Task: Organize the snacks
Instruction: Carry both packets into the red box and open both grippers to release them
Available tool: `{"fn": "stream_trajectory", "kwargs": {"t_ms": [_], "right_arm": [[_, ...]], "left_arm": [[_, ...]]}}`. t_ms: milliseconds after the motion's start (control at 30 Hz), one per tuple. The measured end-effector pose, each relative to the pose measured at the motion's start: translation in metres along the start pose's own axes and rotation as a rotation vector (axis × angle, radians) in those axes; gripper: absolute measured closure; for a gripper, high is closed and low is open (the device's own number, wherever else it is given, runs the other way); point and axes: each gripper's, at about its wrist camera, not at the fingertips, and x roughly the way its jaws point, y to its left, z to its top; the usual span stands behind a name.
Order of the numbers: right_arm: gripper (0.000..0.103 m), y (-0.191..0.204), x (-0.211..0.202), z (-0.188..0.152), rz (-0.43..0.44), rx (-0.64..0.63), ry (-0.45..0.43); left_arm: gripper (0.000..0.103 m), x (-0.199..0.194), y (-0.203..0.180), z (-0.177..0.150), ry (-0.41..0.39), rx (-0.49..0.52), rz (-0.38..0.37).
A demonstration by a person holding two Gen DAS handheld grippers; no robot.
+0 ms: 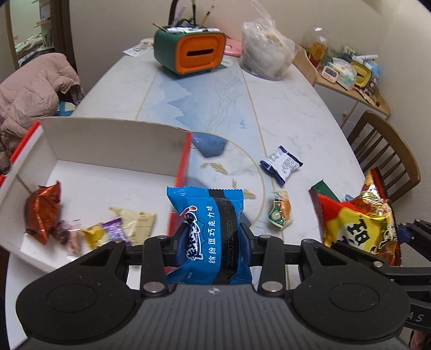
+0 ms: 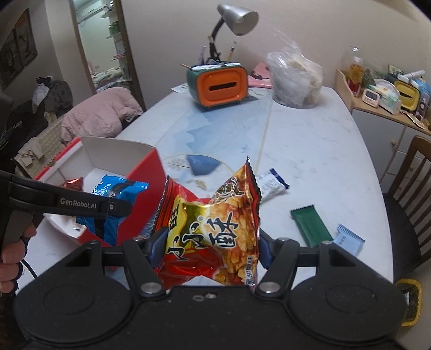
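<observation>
My left gripper is shut on a blue snack packet and holds it above the right edge of the red-and-white box; the packet also shows in the right wrist view. Several small snacks lie in the box, among them a brown-red pouch. My right gripper is shut on a red-and-gold snack bag, held above the table to the right of the box. Loose on the table lie a white-and-blue packet, a small green-orange packet, a green bar and a light blue sachet.
An orange-and-green tissue box and a clear plastic bag stand at the table's far end. A desk lamp rises behind them. A wooden chair stands at the right. A pink jacket lies left. A cluttered side cabinet is far right.
</observation>
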Motion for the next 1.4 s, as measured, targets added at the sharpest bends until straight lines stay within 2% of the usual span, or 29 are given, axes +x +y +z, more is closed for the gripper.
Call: {"fn": "stream_trajectory", "kwargs": {"t_ms": [333, 733, 1000, 1400], "right_arm": [[0.039, 0.054, 0.01, 0.017, 0.039, -0.067, -0.003], [0.039, 0.121, 0.038, 0.038, 0.073, -0.159, -0.014], [0.039, 0.157, 0.067, 0.05, 0.089, -0.195, 0.001], [0.039, 0.186, 0.122, 0.053, 0.07, -0.224, 0.082]], "left_arm": [[0.065, -0.028, 0.048, -0.002, -0.044, -0.029, 0.029], [0.065, -0.04, 0.118, 0.007, -0.062, -0.07, 0.085], [0.065, -0.035, 0.158, 0.013, -0.054, -0.088, 0.131], [0.065, -0.004, 0.206, 0.02, -0.004, -0.09, 0.2]]}}
